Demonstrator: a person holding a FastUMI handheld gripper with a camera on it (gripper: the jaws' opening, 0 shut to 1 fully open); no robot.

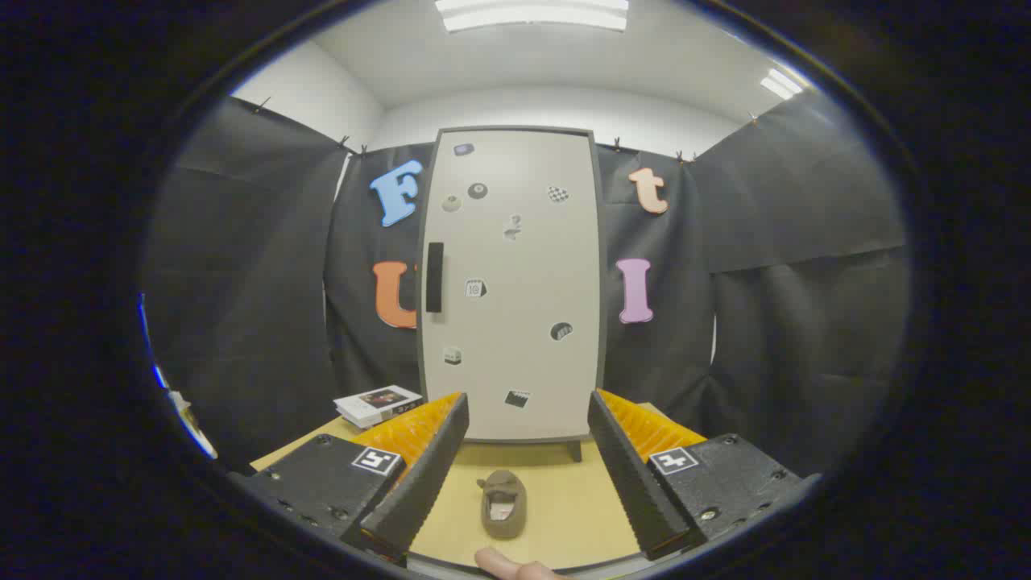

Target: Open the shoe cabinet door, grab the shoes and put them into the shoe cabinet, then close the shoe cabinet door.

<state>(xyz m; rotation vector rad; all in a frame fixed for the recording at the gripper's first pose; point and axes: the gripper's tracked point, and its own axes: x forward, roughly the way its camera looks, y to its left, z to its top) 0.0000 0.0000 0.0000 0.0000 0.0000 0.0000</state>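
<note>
- One shoe [503, 504] lies on the table [564, 515] between the fingers, short of the cabinet [515, 282], toe toward the cabinet and opening upward.
- Gripper [522, 471] stands wide open and holds nothing; a fingertip [503, 564] of the person shows just below the shoe.
- Door [523, 338] looks fully closed, so opening it is judged the first step, not yet done.
- Handle [434, 277] is a slim dark vertical bar near the door's left edge; the fingers could slip off it or miss it if they close off-centre.
- Pulling hard may drag or tip the cabinet on its short legs.
- Swinging door might sweep the box [377, 404] lying left of the cabinet.
- Shoe looks soft, low and brownish-grey; a pinch on its rim may let it droop or twist.
</note>
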